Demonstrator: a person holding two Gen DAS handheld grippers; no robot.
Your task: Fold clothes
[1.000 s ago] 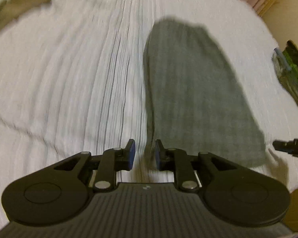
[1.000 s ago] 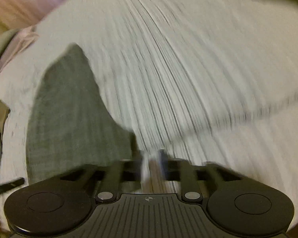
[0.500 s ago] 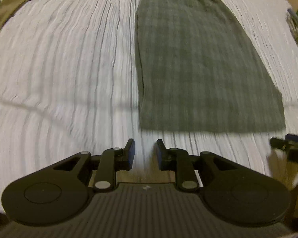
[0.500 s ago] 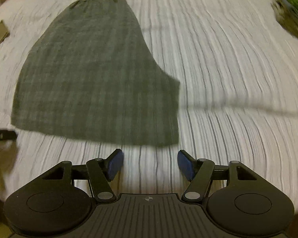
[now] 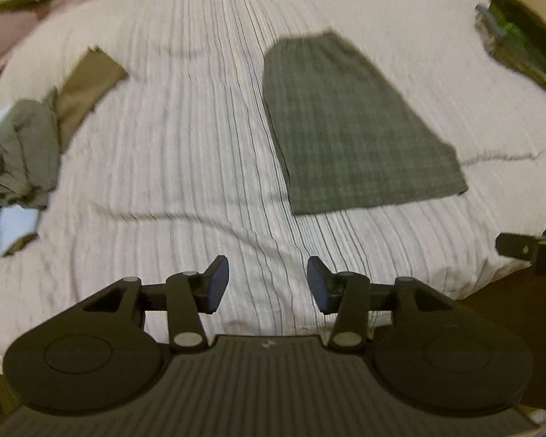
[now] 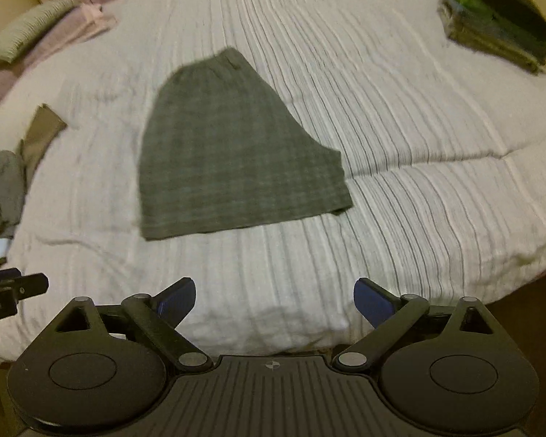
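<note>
A dark grey-green checked garment [image 5: 353,131] lies flat on the white striped bedcover [image 5: 185,138], folded lengthwise into a long tapering shape. Its narrow waistband end points toward 12 o'clock, the wide hem toward 6 o'clock. In the left wrist view it sits at about 1 o'clock from centre; in the right wrist view the same garment [image 6: 233,153] sits at about 11 o'clock. One long side runs straight, the other curves outward to the hem. A small tab shows at the waistband. The cloth lies smooth, nothing touching it
</note>
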